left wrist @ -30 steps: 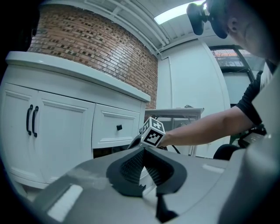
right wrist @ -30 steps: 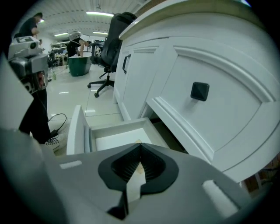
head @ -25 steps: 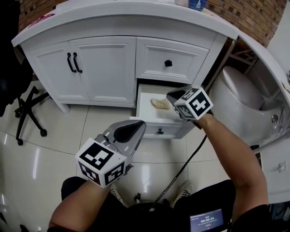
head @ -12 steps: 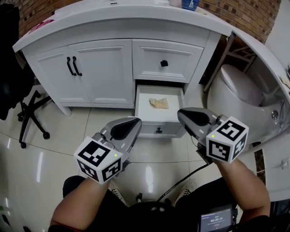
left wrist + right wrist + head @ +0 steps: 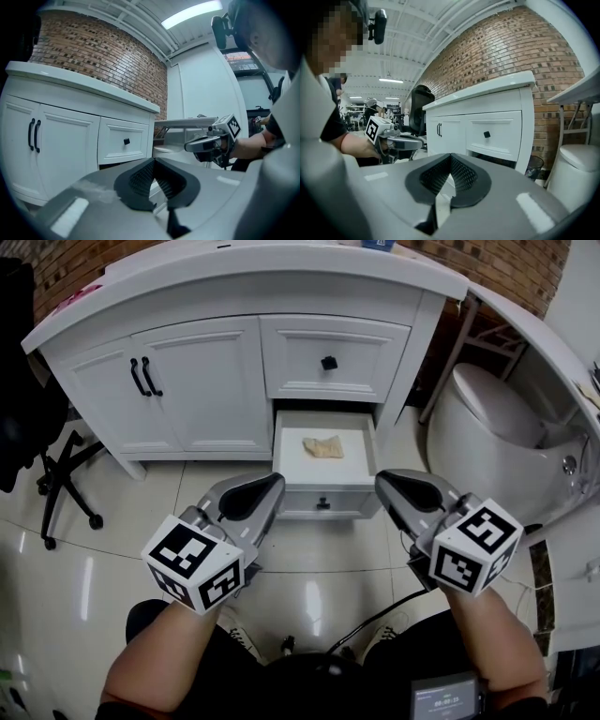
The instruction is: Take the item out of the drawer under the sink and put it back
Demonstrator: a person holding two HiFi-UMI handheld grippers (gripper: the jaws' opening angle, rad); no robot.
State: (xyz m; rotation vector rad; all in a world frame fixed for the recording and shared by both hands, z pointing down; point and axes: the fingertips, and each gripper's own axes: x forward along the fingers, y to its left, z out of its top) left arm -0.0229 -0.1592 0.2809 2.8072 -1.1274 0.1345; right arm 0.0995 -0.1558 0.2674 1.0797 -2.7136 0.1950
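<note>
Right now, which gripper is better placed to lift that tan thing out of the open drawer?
Left, but only narrowly. The left gripper and right gripper both hover shut and empty beside the open drawer front; the left tip looks slightly nearer the tan item. Either could likely reach it.

The left gripper (image 5: pixel 251 500) and right gripper (image 5: pixel 411 491) each have a smooth grey shell with a rounded black nose, and the jaws are lined with black ribbed pads (image 5: pixel 140 180). The near end of each shell carries a white cube, left cube (image 5: pixel 192 565) and right cube (image 5: pixel 473 547), printed with black square markers. A black cable (image 5: pixel 361 624) runs from the right gripper, and the person wears a black short sleeve (image 5: pixel 333 123) and dark trousers (image 5: pixel 155 617).
</note>
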